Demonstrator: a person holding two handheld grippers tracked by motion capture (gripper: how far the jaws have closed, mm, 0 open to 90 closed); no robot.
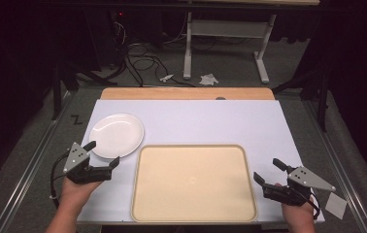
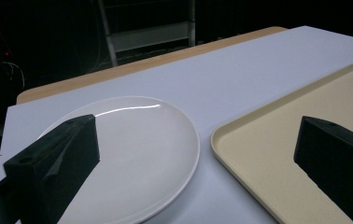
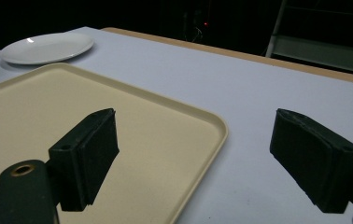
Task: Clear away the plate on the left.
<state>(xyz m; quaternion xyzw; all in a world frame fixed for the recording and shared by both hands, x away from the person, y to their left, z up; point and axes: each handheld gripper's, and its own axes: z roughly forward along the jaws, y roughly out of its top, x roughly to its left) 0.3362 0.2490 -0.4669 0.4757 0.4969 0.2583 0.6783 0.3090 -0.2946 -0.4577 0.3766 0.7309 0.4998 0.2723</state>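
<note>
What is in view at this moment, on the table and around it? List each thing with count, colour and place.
plate: one, white, empty, far left of the white sheet, beside the tray's far left corner
tray: one, beige, empty, near middle of the table
sheet: one, white, covering most of the wooden tabletop
paper scrap: one, white, on the floor right of the table
table frame: one, white legs, behind the table, with cables and crumpled paper on the floor nearby
left gripper: one, black, jaws open, at the plate's near edge
right gripper: one, black, jaws open, beside the tray's right rim
hands: two, at the bottom edge, one holding each gripper
</note>
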